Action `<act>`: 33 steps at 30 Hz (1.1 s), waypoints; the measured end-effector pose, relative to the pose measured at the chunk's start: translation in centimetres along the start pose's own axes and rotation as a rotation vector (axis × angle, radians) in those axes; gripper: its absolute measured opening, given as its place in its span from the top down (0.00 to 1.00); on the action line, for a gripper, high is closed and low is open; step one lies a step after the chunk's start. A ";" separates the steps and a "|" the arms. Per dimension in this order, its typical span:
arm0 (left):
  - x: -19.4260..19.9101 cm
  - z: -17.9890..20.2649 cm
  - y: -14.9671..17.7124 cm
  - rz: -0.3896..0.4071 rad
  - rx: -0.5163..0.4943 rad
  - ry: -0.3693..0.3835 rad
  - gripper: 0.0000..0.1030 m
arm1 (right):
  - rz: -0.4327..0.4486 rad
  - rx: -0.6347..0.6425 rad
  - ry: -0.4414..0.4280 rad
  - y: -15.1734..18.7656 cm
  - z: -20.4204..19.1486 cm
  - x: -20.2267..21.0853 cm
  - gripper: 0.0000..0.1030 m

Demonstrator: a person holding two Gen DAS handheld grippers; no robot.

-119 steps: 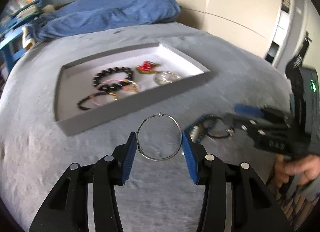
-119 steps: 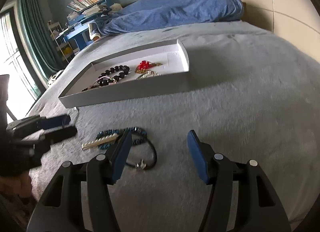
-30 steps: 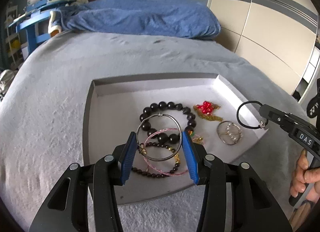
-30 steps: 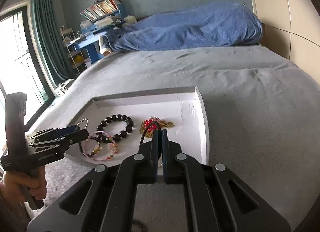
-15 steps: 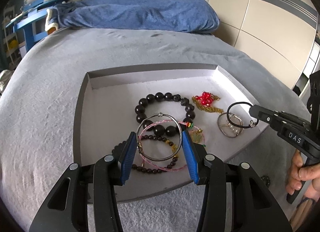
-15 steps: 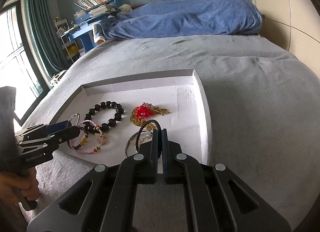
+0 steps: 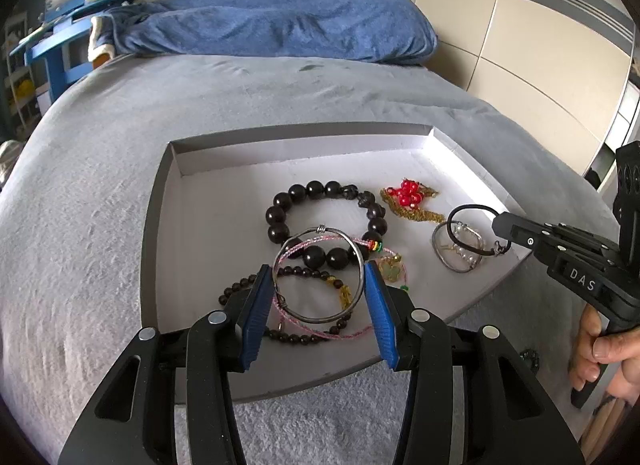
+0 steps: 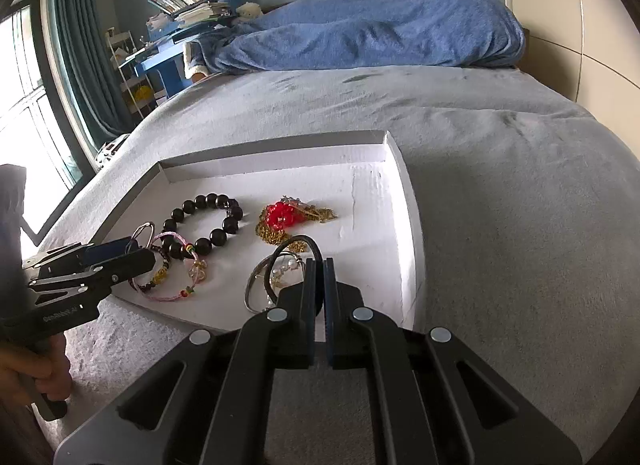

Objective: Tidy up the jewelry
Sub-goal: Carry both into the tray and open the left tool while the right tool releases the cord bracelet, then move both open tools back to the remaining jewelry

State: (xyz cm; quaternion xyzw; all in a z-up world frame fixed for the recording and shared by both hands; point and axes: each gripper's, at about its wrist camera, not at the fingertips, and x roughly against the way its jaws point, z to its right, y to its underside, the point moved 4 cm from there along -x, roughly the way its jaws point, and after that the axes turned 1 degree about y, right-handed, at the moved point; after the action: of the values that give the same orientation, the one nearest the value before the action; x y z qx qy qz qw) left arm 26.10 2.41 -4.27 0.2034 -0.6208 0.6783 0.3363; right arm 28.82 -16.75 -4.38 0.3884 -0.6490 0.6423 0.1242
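A thin silver wire bangle (image 7: 320,230) sits pinched between the blue pads of my left gripper (image 7: 317,271), hanging over the near part of the white tray (image 7: 160,201). My right gripper (image 8: 318,261) is shut on a black cord bracelet (image 8: 297,240), whose loop hangs over a silver pearl bangle (image 8: 256,277) in the tray's right part. Also in the tray lie a big black bead bracelet (image 7: 280,205), a red bead charm on a gold chain (image 7: 408,191), a pink cord bracelet (image 7: 352,335) and a small dark bead bracelet (image 7: 232,289).
The tray rests on a grey bed cover (image 7: 100,225), with a blue blanket (image 7: 280,25) bunched at the far end. A small dark item (image 7: 530,359) lies on the cover by the tray's near right corner. Cream wardrobe doors (image 7: 520,45) stand at the right.
Four seconds ago the right gripper was open above the cord bracelet on the bed; now it holds it over the tray. Over the last second both grippers drew closer to the tray.
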 end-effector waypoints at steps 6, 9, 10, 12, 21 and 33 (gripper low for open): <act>0.1 0.3 0.0 0.008 -0.005 -0.003 0.46 | 0.011 0.000 0.007 0.0 0.1 0.1 0.96; 0.6 0.4 0.0 0.030 -0.005 -0.006 0.29 | 0.017 0.000 0.007 0.0 0.1 0.3 0.92; 0.8 0.3 0.0 0.038 0.001 -0.007 0.26 | 0.021 -0.001 0.005 0.0 0.1 0.4 0.88; 1.3 0.2 0.0 0.059 0.016 -0.011 0.24 | 0.032 -0.004 0.005 0.1 0.1 0.7 0.82; 3.9 1.2 0.5 0.114 0.008 0.008 0.22 | 0.094 -0.014 0.025 1.0 0.3 3.2 0.72; 6.7 3.1 2.9 0.114 -0.043 0.030 0.22 | 0.109 -0.061 0.040 3.0 1.1 5.6 0.64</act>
State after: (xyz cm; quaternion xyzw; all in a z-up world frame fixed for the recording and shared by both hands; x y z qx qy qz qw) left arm 19.00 0.70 -1.21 0.1501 -0.6408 0.6857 0.3110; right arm 23.48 -20.08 -3.09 0.3355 -0.6857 0.6359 0.1138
